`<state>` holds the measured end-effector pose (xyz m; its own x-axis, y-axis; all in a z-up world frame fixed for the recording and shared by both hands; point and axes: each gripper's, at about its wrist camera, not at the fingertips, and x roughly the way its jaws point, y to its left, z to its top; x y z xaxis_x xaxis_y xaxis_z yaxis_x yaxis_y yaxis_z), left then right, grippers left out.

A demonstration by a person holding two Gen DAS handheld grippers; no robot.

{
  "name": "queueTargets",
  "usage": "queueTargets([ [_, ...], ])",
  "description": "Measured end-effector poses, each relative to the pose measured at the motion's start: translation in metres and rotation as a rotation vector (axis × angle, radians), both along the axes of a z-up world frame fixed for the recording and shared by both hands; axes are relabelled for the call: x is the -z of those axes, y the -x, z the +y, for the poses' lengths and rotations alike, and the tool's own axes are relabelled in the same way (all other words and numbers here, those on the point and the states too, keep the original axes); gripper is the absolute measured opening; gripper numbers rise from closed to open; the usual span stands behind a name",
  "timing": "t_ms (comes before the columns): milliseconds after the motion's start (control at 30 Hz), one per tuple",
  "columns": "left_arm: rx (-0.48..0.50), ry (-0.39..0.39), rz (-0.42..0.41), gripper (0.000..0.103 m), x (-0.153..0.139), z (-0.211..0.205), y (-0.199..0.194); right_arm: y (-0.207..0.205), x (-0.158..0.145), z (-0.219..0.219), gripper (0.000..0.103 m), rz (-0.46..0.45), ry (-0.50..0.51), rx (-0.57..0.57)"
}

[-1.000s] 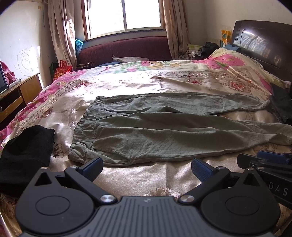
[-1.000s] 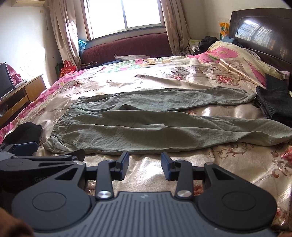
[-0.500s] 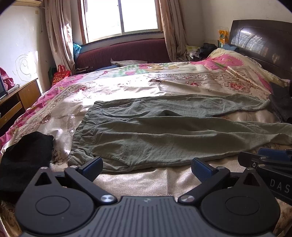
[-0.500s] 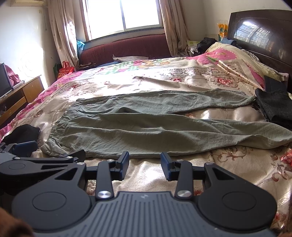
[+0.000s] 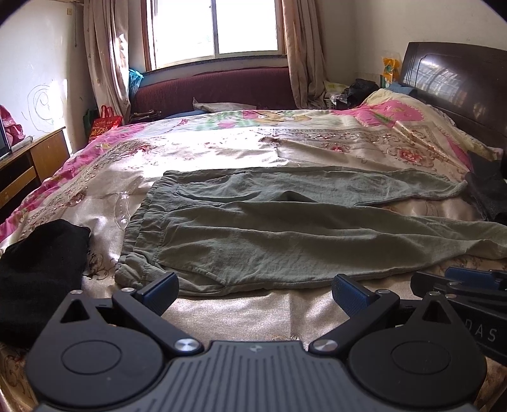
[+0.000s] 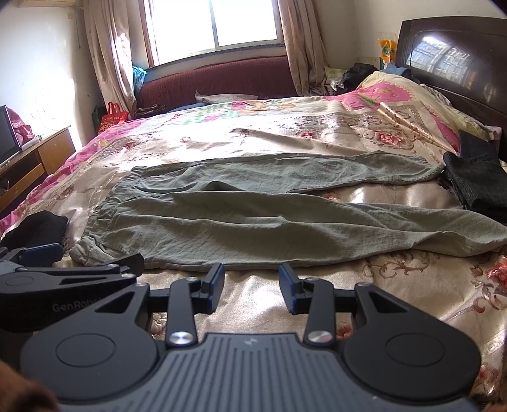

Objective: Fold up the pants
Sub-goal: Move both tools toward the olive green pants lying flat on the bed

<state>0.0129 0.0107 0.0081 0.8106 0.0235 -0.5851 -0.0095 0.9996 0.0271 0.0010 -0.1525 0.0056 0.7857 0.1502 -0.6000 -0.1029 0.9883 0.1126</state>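
Change: your view crept nearer the green pants (image 5: 285, 234); they lay as before, unfolded on the bed (image 5: 221, 149).
Left gripper (image 5: 255, 290): gaped wide, empty.
Right gripper (image 6: 252, 286): parted, empty.
Meaning: you hadn't begun folding.

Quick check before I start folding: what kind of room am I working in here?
A lived-in bedroom, most likely: a bed under a floral bedspread, a dark wooden headboard, and a curtained window.

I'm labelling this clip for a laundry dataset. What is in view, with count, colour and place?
pants: 1, grey-green, spread flat mid-bed, waistband left
bedspread: 1, cream and pink floral, covering bed
black garment: 1, black, bed's left edge
dark folded cloth: 1, black, right, beside pant hems
headboard: 1, dark brown, right
sofa: 1, maroon, under window
cabinet: 1, wooden, left wall
left gripper: 1, black, jaws open, empty
right gripper: 1, black, jaws open, empty
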Motion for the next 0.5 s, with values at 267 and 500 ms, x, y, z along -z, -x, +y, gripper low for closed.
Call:
queueTargets([
  [267,-0.009,0.008,0.007,0.103,0.004,0.007,0.000,-0.002,0.002,0.008,0.039,0.009,0.019,-0.023],
  [500,0.008,-0.025,0.009,0.103,0.001,0.009,-0.003,-0.006,-0.002,0.015,0.039,0.000,0.018,-0.045],
])
